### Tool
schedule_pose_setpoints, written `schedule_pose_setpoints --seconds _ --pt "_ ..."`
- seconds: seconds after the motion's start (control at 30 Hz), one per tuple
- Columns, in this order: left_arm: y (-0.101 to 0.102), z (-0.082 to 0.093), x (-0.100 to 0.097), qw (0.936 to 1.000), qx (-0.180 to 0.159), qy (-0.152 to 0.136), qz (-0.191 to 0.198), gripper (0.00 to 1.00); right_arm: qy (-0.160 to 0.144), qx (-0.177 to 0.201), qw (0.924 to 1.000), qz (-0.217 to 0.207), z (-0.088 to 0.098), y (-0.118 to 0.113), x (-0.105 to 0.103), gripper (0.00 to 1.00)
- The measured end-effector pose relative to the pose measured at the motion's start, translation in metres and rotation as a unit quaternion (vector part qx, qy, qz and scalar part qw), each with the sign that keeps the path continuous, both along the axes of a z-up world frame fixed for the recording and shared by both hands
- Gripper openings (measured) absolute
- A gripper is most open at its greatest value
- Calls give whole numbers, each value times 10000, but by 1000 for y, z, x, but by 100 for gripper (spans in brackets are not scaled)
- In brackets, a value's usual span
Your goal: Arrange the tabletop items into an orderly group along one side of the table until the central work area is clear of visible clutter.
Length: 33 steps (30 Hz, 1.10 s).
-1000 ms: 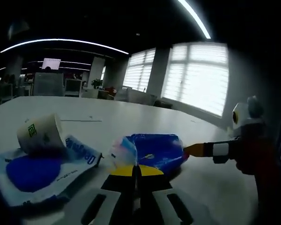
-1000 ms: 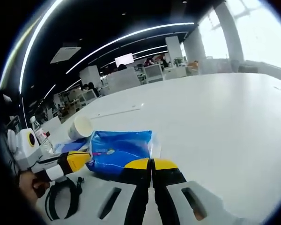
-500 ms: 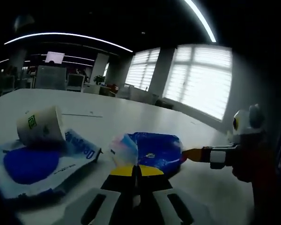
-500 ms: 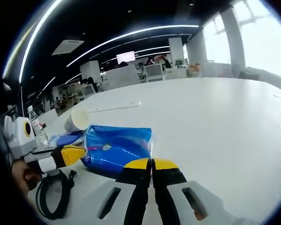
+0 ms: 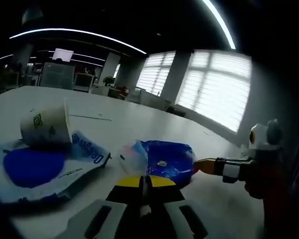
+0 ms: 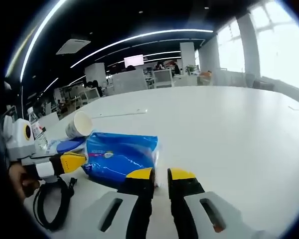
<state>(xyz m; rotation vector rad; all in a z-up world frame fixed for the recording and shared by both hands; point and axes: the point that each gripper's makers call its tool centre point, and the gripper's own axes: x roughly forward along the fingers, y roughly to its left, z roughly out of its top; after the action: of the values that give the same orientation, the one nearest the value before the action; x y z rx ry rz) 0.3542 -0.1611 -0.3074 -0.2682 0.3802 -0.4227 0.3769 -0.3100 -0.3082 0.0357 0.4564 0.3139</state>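
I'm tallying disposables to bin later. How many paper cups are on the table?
1. A single paper cup lies on its side beyond the blue pack, resting on the edge of a flat blue-and-white pouch. Another could be hidden behind these.

Little print can be read. In the left gripper view, the flat white and blue packet (image 5: 37, 169) lying on the tabletop (image 5: 139, 124) carries blue lettering along its near edge, seen upside down and too blurred to spell out. The paper cup (image 5: 46, 125) lying on its side on that packet bears a small green square logo, with no letters legible. The blue bag (image 6: 120, 157) has a small pale mark on its face in the right gripper view, unreadable
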Motion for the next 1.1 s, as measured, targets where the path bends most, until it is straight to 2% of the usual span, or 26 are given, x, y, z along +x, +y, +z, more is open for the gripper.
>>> schedule_pose_setpoints --seconds 0.17,0.3,0.53,0.8,0.87,1.1 --pt "4 -4 1 9998 -103 167 52 10 -57 46 10000 -45 0 -3 0 15" --pt "8 -3 2 9996 -179 184 72 11 -104 23 9999 -61 -1 -5 0 19" --pt "10 2 1 9998 -128 95 77 11 -243 37 9996 -125 8 -11 -2 20" --pt "17 6 -3 9999 1 78 123 12 -376 -192 9988 -265 17 -21 -6 18" --pt "21 9 -4 9998 -66 66 155 12 -389 -195 9987 -276 20 -22 -9 19" --pt "27 21 -5 9997 -62 -107 225 12 -536 -213 9983 -94 34 -11 -14 24"
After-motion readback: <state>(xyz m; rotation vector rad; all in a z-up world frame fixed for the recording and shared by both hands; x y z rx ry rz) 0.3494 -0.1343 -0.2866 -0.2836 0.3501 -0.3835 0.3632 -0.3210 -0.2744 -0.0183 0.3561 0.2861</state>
